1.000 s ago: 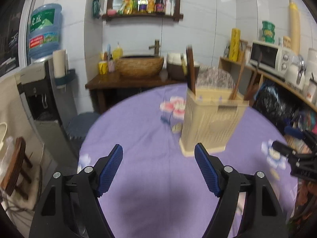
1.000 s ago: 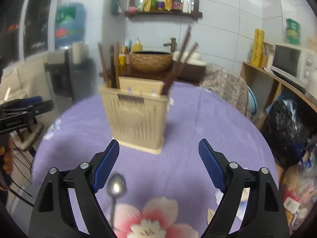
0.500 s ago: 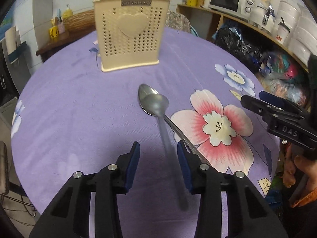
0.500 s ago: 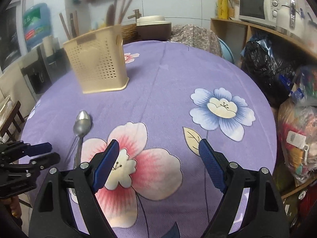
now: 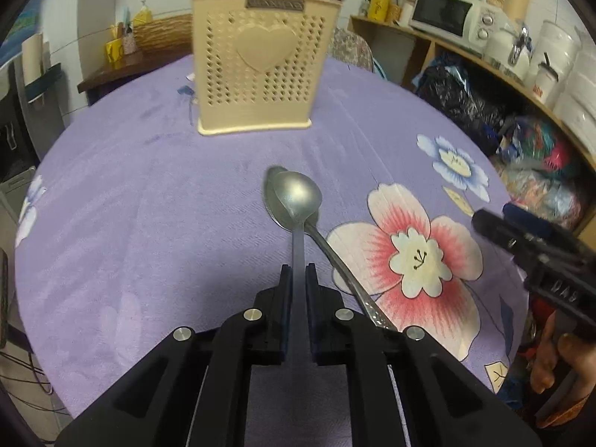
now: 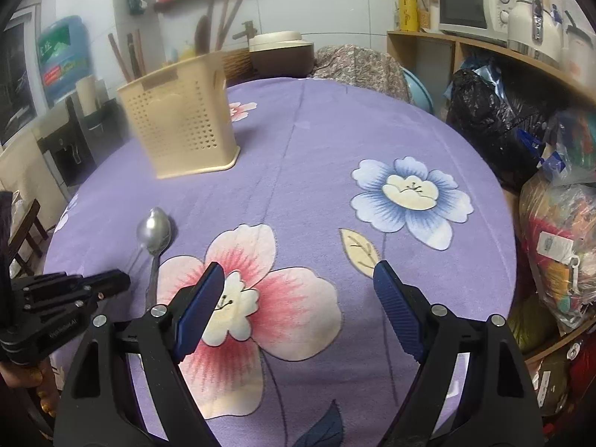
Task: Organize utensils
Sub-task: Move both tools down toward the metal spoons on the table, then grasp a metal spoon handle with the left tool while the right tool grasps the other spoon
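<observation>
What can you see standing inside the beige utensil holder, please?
Dark wooden handles, probably chopsticks and spoons, poke above the beige utensil holder; its perforated walls hide their lower ends and any dividers.

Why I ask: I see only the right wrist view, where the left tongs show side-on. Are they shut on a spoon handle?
Observer: Yes. In the left wrist view the left tongs are shut on the handle of a spoon, and its bowl points toward the beige holder.
Operator: Is that the only spoon there?
Observer: No. A second spoon lies beside it. Their bowls overlap in the picture, and its patterned handle runs off to the right of the tongs.
Operator: Which face of the holder is toward that hand?
Observer: The perforated face with a raised heart on it.
</observation>
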Tool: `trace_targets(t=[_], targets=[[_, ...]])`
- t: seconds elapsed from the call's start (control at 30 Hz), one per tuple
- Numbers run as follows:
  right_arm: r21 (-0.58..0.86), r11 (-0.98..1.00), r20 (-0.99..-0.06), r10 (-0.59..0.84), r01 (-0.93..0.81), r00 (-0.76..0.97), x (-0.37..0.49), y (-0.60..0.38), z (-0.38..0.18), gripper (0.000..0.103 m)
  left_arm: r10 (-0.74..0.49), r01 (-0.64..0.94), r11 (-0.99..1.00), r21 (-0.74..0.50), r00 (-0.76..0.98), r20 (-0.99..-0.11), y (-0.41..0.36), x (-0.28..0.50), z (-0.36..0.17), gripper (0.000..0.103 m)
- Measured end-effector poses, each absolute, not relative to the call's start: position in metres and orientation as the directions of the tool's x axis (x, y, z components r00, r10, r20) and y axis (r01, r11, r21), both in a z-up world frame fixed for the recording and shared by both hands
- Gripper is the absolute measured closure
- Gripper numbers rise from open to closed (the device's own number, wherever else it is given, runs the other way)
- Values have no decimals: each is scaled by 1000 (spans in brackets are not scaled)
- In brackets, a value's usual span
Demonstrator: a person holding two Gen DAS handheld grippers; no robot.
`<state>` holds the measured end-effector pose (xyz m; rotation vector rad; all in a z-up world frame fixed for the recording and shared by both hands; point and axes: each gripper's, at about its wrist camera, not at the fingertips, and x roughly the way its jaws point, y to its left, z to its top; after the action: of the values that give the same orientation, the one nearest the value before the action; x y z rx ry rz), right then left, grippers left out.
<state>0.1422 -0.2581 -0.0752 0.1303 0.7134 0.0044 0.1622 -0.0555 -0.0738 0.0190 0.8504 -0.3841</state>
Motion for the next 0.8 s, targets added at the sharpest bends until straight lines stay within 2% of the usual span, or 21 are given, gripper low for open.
trace_targets(t=[0.17,0.27,0.37,0.63,0.7,0.77,0.8], targets=[[122,992,-669,109,-37,735,149,-230,-79,21,-295,273,950,-148,645,-705,-20,159,-59,94],[101,991,-685,136,-91,716,153,-209,-83,21,-233,200,971,-133,654,-720,4,164,-66,94],[89,987,-703,159,-137,693,159,-189,-88,21,-222,163,975,-153,639,-736,22,167,-73,94],[49,976,-740,180,-214,648,181,-154,-92,21,-206,157,978,-137,618,-758,26,169,-81,92],[47,974,-746,182,-222,640,186,-151,-91,21,-218,164,975,-148,611,-761,28,170,-82,83],[49,973,-751,186,-227,633,191,-148,-92,21,-216,171,975,-140,609,-763,26,172,-81,56],[51,972,-755,188,-229,628,194,-149,-92,21,-201,167,978,-123,612,-765,25,173,-80,50]])
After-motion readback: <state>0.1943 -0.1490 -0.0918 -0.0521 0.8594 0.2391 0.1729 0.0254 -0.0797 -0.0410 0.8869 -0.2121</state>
